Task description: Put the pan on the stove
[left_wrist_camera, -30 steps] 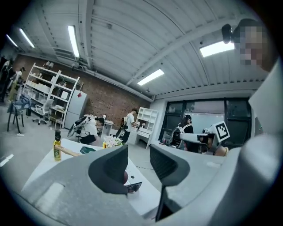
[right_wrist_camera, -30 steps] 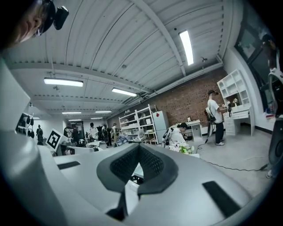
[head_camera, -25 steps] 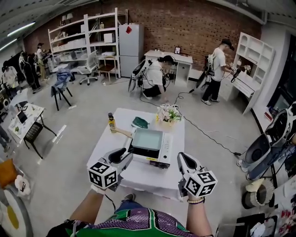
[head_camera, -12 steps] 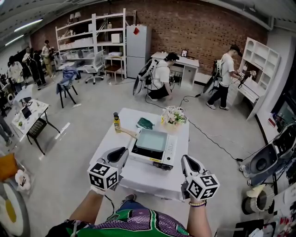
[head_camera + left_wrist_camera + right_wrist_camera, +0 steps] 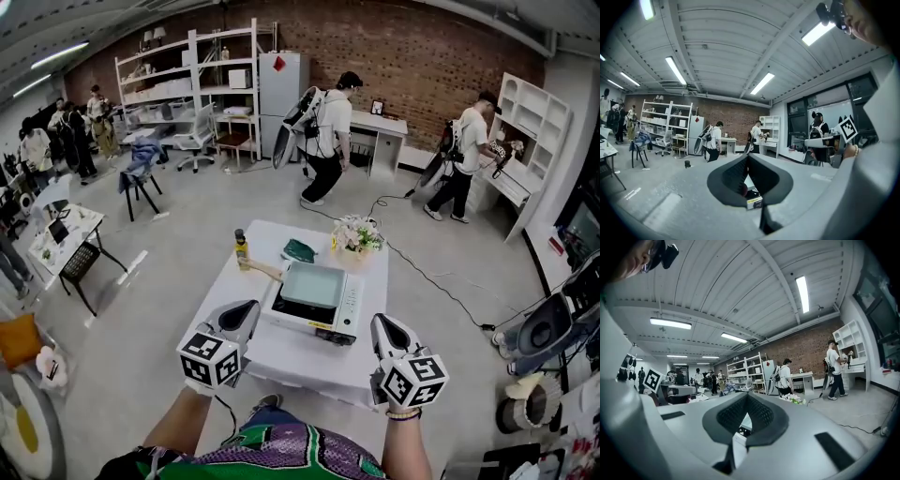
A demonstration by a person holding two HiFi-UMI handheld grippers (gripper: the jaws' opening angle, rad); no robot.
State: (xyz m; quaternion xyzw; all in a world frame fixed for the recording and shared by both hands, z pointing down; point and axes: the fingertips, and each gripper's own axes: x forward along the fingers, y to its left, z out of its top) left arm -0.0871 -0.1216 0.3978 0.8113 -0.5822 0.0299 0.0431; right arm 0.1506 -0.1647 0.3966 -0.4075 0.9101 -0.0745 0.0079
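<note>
- Pan [image 5: 312, 284] — square, pale green, sitting on the stove [image 5: 354, 302]. Its wooden handle [image 5: 265, 271] juts off the stove's left side toward the bottle [image 5: 242, 249].
- Handling (judged): rigid metal, moderately heavy, and apt to tip if lifted by the rim — the handle is the place to grip.
- Left gripper [image 5: 246, 311]: fingers [image 5: 733, 178] have just been closing and now meet with nothing between them, short of the stove's near-left corner.
- Right gripper [image 5: 382, 325]: fingers together and empty, near the stove's near-right corner.
- Hard to make out: whatever lies under the pan is hidden, and its contents are unreadable. In both gripper views the fingers cover most of the stove.
</note>
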